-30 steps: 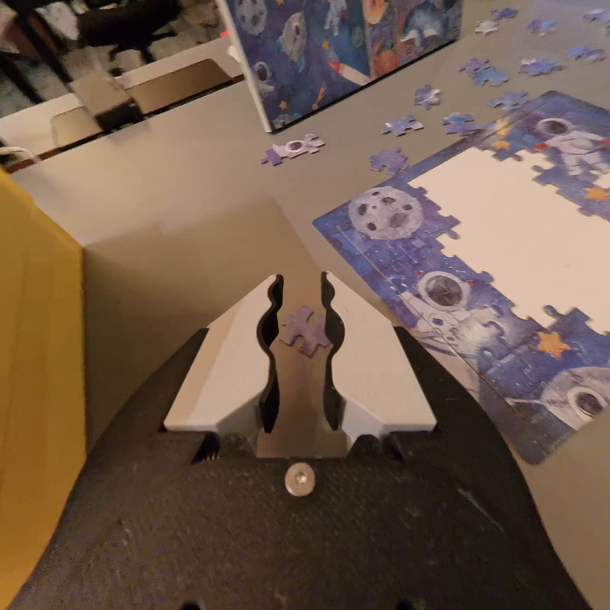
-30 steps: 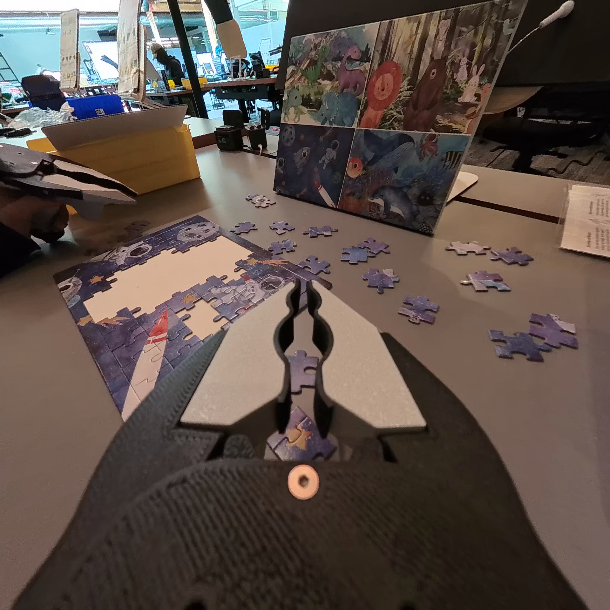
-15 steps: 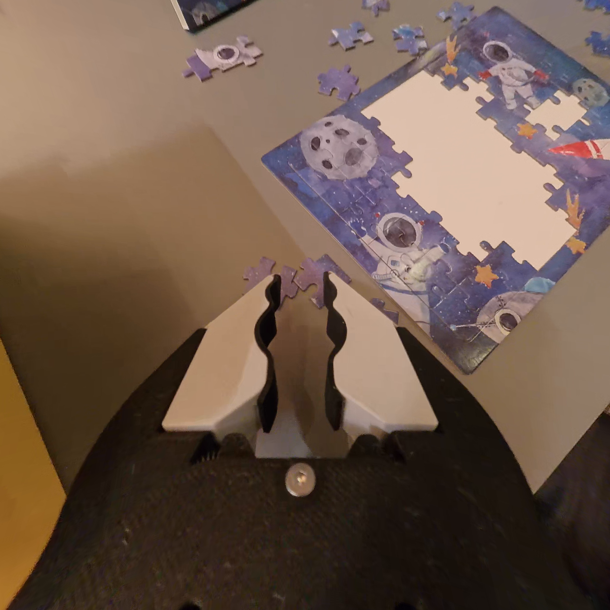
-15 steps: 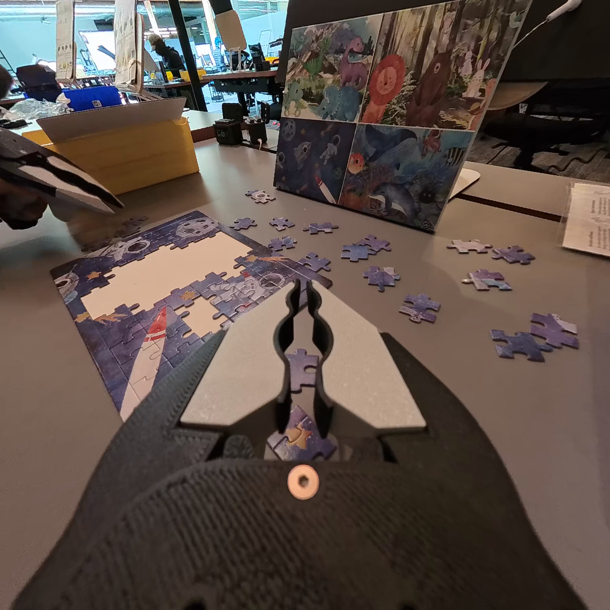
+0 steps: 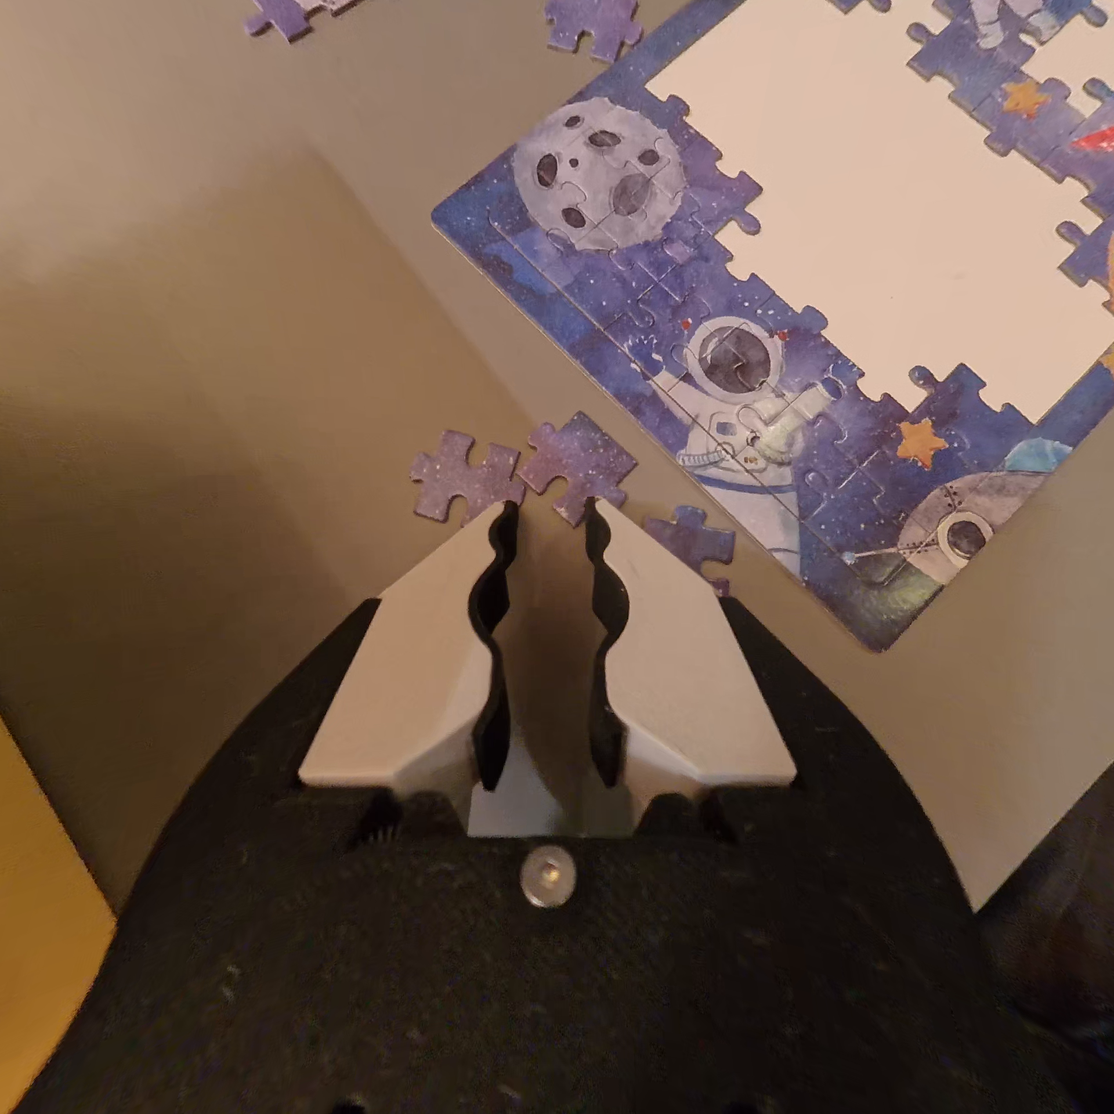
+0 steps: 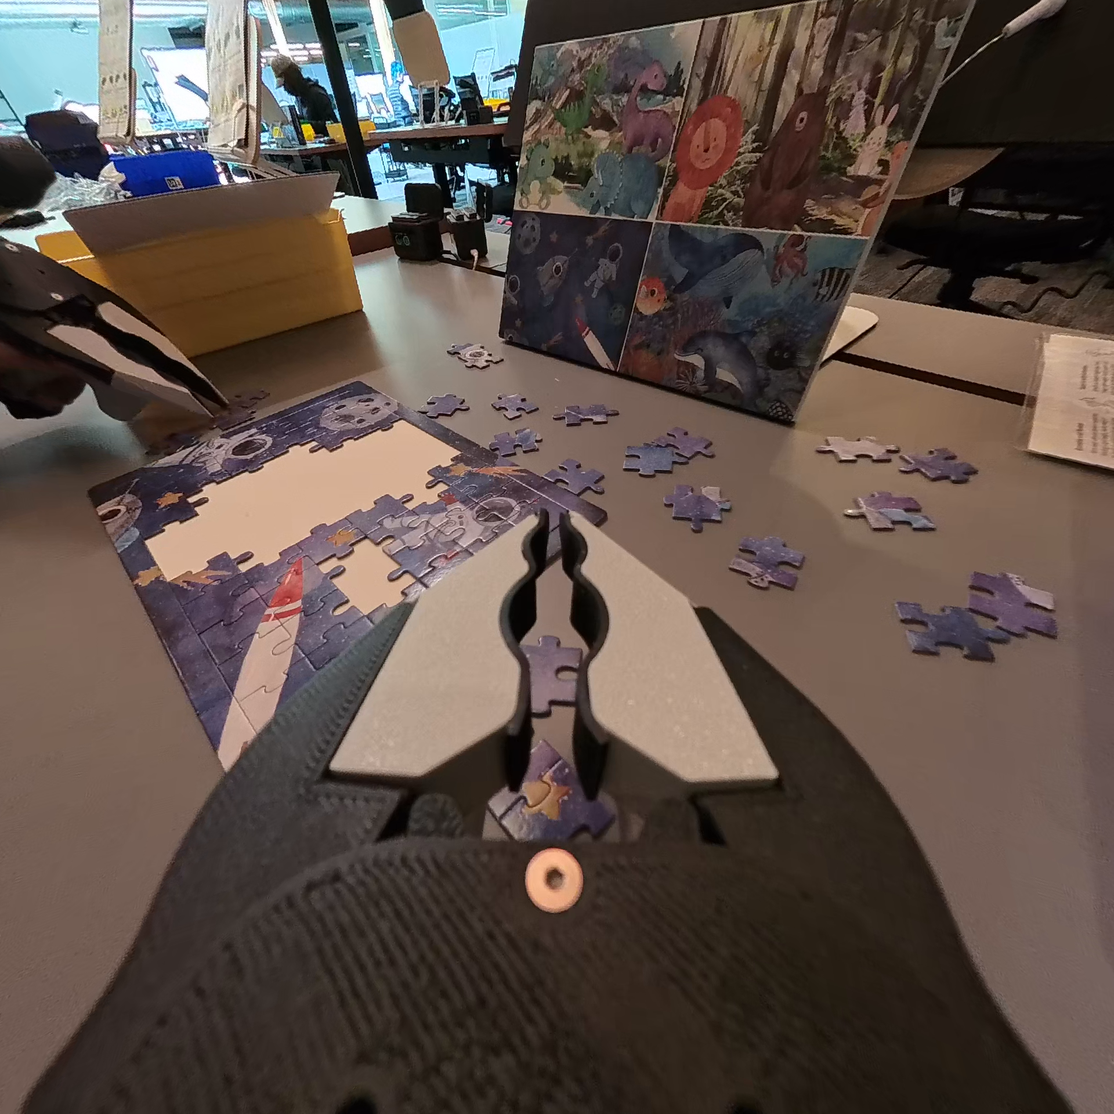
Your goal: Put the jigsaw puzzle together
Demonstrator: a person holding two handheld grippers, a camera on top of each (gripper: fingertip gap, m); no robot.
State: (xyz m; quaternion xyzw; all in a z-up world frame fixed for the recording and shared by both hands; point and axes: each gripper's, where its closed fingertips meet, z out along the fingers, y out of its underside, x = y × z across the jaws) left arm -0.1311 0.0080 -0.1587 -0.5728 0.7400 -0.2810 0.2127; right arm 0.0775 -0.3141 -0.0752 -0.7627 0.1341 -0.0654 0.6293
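Observation:
My left gripper (image 5: 550,509) is open and holds nothing. Its tips are just over two loose purple puzzle pieces, one (image 5: 467,482) at the left tip and one (image 5: 579,464) at the right tip. A third piece (image 5: 693,542) lies beside the right finger. They lie by the corner of the part-built space puzzle (image 5: 663,289). The right wrist view shows the left gripper (image 6: 208,401) tipped down at that far corner of the puzzle (image 6: 199,633). My right gripper (image 6: 553,517) is shut over the puzzle's near edge. A blue piece (image 6: 551,675) shows through the slot behind its tips.
Several loose pieces (image 6: 696,506) are scattered on the grey table to the right of the puzzle. A picture box (image 6: 693,241) stands behind them. A yellow carton (image 6: 229,283) is at the back left. A sheet in a clear sleeve (image 6: 1079,410) lies far right. Spacing between my two grippers at the tips: around 40 cm. My right gripper's tips are some 8 cm from the blue piece (image 6: 551,675).
My left gripper has tipped downward, and its tips now sit at two purple pieces by the puzzle's corner, still open. My right gripper has stayed shut and hardly moved.

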